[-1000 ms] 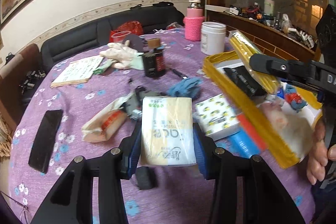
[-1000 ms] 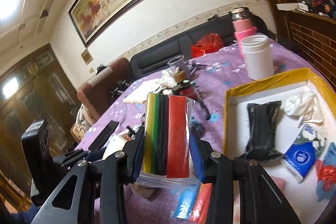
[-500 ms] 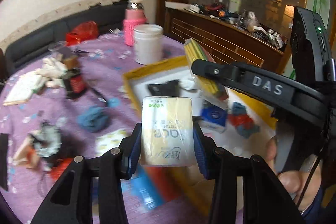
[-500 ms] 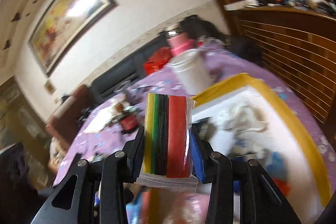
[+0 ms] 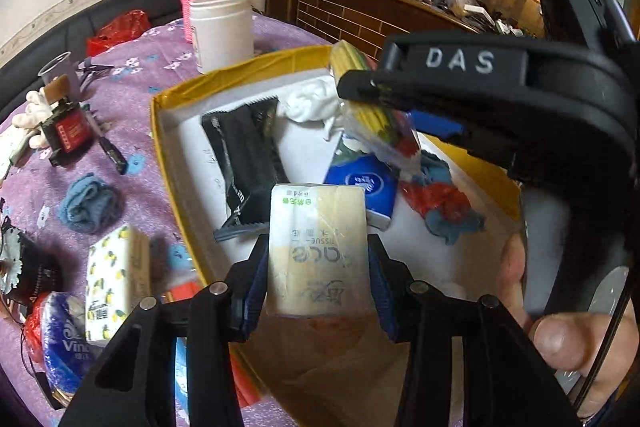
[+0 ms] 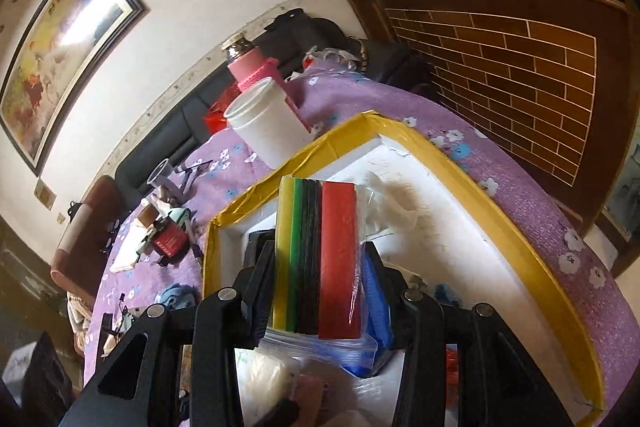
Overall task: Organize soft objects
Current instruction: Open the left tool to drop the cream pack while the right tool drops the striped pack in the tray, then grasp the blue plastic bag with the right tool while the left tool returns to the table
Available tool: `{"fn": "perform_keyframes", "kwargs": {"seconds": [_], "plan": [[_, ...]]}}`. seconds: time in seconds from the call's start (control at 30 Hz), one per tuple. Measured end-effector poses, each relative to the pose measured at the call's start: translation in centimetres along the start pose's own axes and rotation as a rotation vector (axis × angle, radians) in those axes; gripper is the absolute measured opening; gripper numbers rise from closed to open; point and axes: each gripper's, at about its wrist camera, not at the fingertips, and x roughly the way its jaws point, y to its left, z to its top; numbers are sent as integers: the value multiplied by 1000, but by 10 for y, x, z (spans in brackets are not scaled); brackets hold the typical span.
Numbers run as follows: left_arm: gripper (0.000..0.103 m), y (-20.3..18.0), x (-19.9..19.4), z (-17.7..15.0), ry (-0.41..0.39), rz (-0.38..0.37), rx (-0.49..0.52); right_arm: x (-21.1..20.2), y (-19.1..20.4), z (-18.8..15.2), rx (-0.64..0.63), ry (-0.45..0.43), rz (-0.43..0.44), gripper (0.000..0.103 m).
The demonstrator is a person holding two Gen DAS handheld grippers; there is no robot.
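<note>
Hovering over the yellow-rimmed tray (image 5: 160, 131) on the desk, a yellow tissue pack (image 5: 318, 247) is being pinched across its flat sides by the left gripper (image 5: 318, 287). A bagged stack of coloured sheets (image 6: 318, 259) is being carried between the jaws of the right gripper (image 6: 320, 291), which are opening. Both are judged light and squashy, the slippery film best being gripped mid-body.

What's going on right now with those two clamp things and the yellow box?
Left tool grips yellow tissue pack over yellow-rimmed box. Right tool, jaws opening, bagged coloured strips between them above the box. Box already crowded: black pouch, blue tissue pack.
</note>
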Motion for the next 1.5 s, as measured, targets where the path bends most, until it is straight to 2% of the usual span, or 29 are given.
{"fn": "perform_keyframes", "kwargs": {"seconds": [0.07,0.13,0.17,0.3,0.4,0.5,0.6,0.83,0.9,0.97,1.0,1.03,1.13,1.2,1.23,1.33,1.43,1.5], "plan": [[53,0,-1,-1,2,-6,1,3,-2,0,11,9,5,51],[57,1,-4,-2,-4,2,-2,3,-1,1,8,10,-7,65],[59,2,-6,-2,-8,3,-4,3,-1,1,7,4,-7,66],[62,5,-16,-3,-20,-6,-20,-9,4,1,-15,-55,-18,66],[62,7,-28,-4,-34,-7,-21,-22,12,0,-47,-119,14,66],[63,10,-45,-7,-61,9,-12,-42,31,-6,-131,-233,46,66],[65,18,-64,-15,-87,27,-14,-52,51,-16,-225,-301,69,66],[66,56,-118,-48,-157,101,-41,-51,80,-34,-357,-315,149,67],[69,73,-133,-62,-175,128,-68,-53,86,-40,-378,-335,178,67],[80,96,-150,-79,-208,136,-116,-50,93,-44,-392,-295,240,71],[82,111,-159,-90,-229,138,-156,-48,95,-46,-401,-282,239,77],[84,121,-164,-97,-239,142,-182,-45,100,-49,-420,-267,222,81],[84,155,-174,-117,-222,213,-257,-33,115,-57,-448,-155,227,81],[84,174,-175,-126,-200,290,-291,-24,126,-64,-440,-59,258,81],[84,181,-175,-129,-193,305,-312,-20,134,-70,-454,-5,287,82],[84,206,-174,-138,-193,275,-391,-9,156,-87,-459,171,367,82],[84,218,-164,-144,-193,287,-424,12,164,-101,-370,346,419,82],[84,221,-155,-149,-181,298,-435,26,164,-110,-302,422,432,81]]}}
